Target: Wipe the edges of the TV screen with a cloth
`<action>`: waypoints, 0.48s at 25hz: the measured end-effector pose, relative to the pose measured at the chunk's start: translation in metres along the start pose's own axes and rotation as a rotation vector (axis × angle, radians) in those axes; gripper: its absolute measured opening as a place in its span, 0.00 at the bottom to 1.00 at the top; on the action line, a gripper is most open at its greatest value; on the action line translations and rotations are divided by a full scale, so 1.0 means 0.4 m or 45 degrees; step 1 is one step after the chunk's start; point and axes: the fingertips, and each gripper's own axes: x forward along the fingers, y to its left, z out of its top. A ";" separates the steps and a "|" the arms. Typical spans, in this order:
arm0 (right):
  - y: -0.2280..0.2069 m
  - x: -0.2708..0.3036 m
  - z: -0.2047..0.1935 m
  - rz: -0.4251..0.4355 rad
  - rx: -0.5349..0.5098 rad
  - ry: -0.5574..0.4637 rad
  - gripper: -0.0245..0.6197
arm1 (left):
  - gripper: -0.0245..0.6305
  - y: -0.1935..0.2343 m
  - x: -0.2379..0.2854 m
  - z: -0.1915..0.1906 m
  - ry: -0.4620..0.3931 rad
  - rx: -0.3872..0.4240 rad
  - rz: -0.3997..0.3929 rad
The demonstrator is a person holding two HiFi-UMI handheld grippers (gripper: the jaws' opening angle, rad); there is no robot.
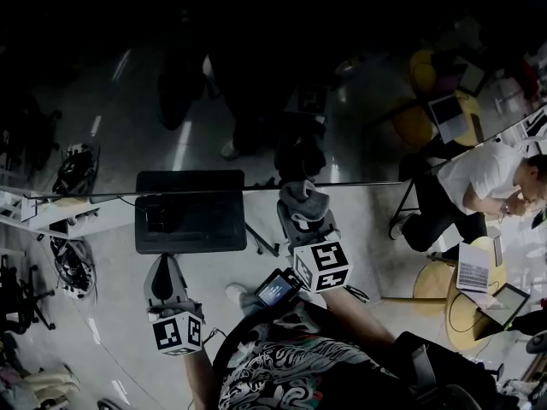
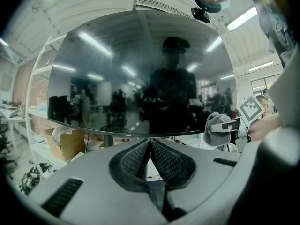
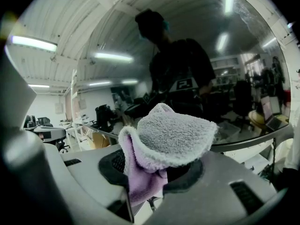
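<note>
In a strip-lit workshop with a pale floor, the glossy dark TV screen mirrors the room. The right gripper reaches forward, clenched on a fluffy grey-and-lilac cloth by the screen's lower edge. The left gripper sits nearer the person, its ribbed pads pressed together on nothing.

Fluffy terry cloth, glossy TV screen
</note>
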 end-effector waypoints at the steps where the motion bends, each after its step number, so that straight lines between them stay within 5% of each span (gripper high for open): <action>1: 0.005 0.004 0.000 -0.001 0.000 0.000 0.30 | 0.07 0.008 0.000 0.001 0.000 0.001 0.002; 12: 0.076 0.046 -0.004 0.002 -0.009 0.003 0.30 | 0.07 0.100 -0.003 -0.015 0.005 -0.011 0.015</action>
